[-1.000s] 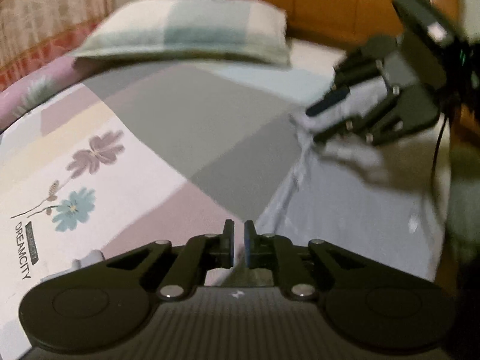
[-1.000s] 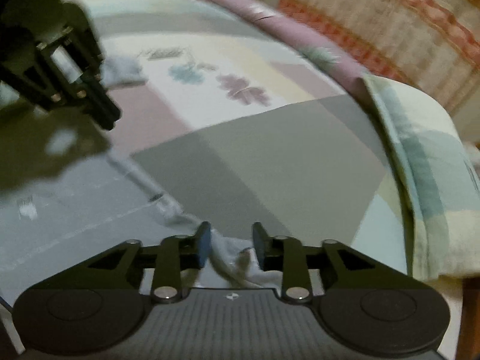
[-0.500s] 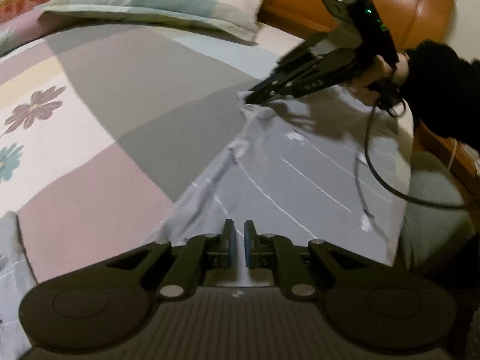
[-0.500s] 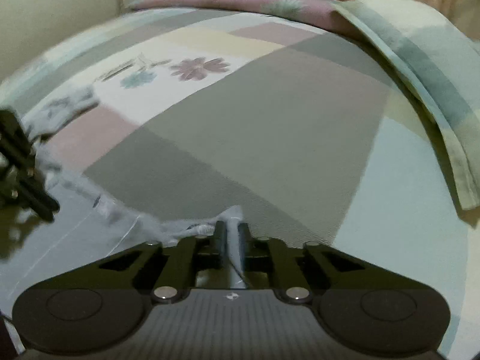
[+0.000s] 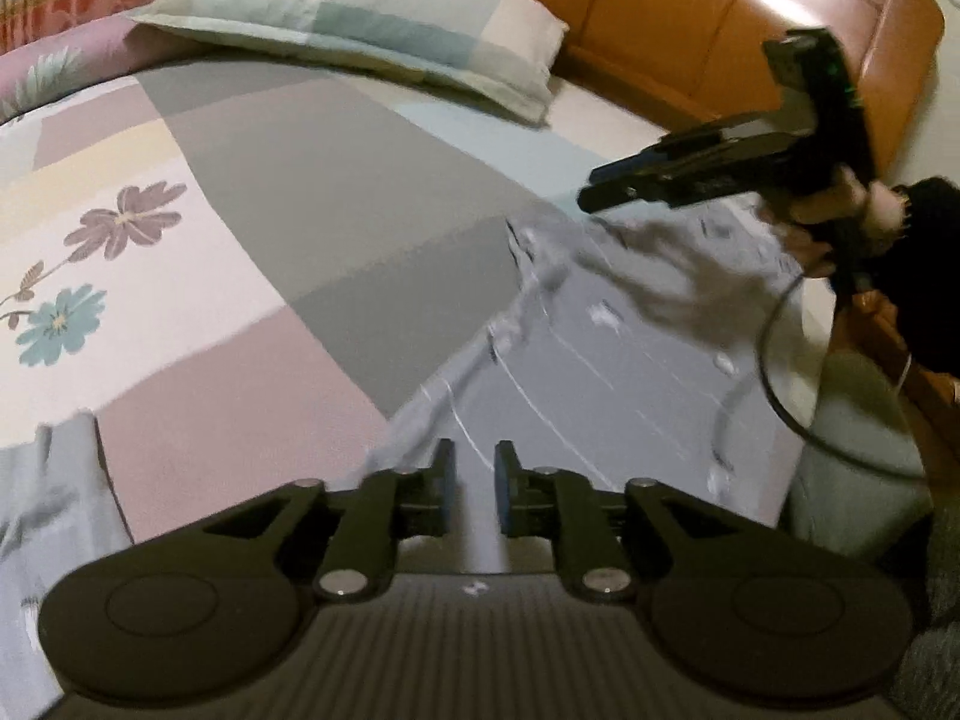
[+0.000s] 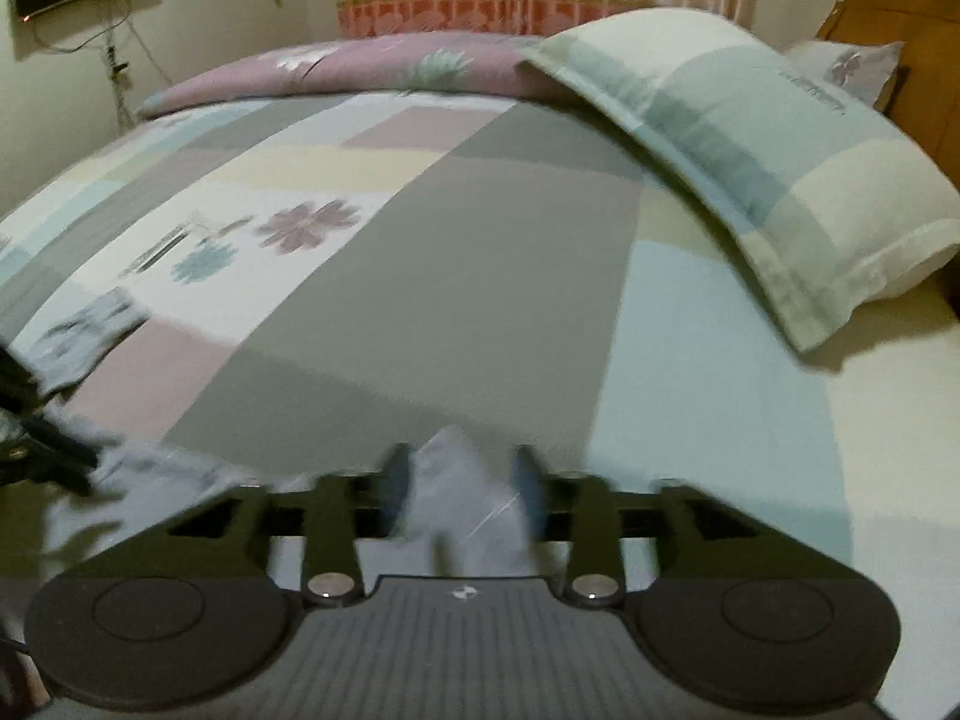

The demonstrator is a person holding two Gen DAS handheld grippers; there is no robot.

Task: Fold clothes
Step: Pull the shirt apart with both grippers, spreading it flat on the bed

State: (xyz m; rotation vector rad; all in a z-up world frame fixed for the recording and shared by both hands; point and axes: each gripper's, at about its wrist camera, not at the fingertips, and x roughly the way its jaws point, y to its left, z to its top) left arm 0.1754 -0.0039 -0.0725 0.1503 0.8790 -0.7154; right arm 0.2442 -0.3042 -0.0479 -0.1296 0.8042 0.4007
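A grey garment (image 5: 600,372) lies spread on the bed (image 5: 336,192), below the pillow (image 5: 372,30). The left hand-held gripper (image 5: 474,495) stands released over its near edge. The right hand-held gripper (image 6: 459,489) is released too, its fingers parted around the cloth's far corner.

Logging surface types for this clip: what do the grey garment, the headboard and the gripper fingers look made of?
Grey garment: thin woven fabric, matte; it wrinkles and drapes, with pale stitch lines. Headboard: glossy padded panels, leather or vinyl by the highlights, unsure. Left gripper fingers: matte black, probably plastic, with blue pads.
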